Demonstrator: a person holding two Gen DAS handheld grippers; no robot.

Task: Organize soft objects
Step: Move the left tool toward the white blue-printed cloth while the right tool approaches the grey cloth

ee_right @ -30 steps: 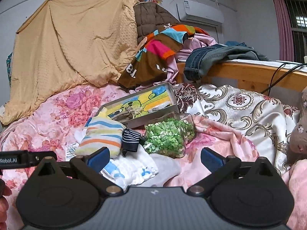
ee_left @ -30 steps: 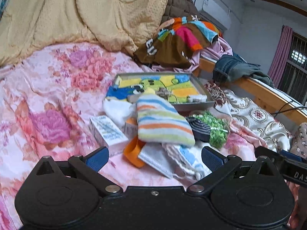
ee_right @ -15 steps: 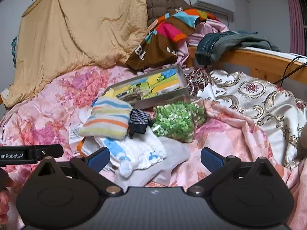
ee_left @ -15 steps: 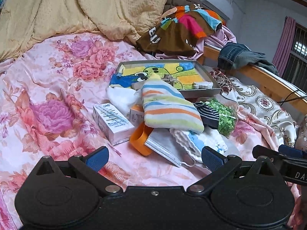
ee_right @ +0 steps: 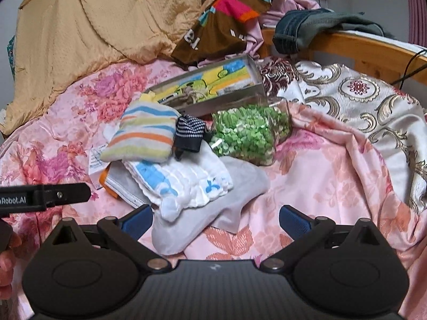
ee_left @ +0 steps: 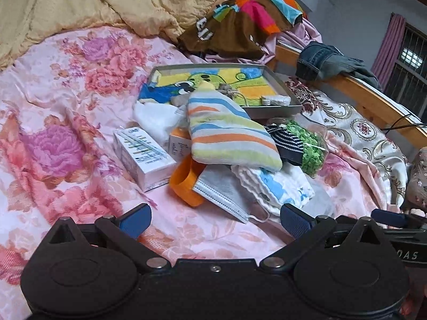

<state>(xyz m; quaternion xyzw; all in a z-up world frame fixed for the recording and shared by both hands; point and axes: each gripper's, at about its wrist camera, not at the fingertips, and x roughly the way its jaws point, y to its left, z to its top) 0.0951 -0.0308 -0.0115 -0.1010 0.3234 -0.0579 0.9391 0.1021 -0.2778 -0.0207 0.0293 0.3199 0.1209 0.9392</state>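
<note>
A heap of soft things lies on the floral bedspread (ee_left: pixel 66 122): a striped cloth (ee_left: pixel 226 133) (ee_right: pixel 144 138), a dark striped sock (ee_left: pixel 287 140) (ee_right: pixel 190 130), a white and blue cloth (ee_left: pixel 277 186) (ee_right: pixel 184 184), a grey cloth (ee_right: pixel 213 218) and a face mask (ee_left: pixel 221 192). Behind the heap stands a grey tray (ee_left: pixel 283 85) (ee_right: pixel 232 98) lined with a cartoon towel. My left gripper (ee_left: pixel 214 220) is open, low in front of the heap. My right gripper (ee_right: pixel 216 220) is open too, its fingers either side of the grey cloth's near end, without touching it.
A white carton (ee_left: pixel 144 157), an orange band (ee_left: pixel 184 181) and a clear bag of green pieces (ee_right: pixel 248 136) (ee_left: pixel 307 144) sit in the heap. A yellow quilt (ee_right: pixel 101 26), piled clothes (ee_right: pixel 229 18), jeans (ee_right: pixel 301 29) on a wooden rail (ee_right: pixel 368 50) lie behind. A patterned cover (ee_right: pixel 355 98) spreads right.
Both grippers have come closer and tilted down toward the heap, which now looms larger. Both stayed open. Nothing on the bed has moved.
</note>
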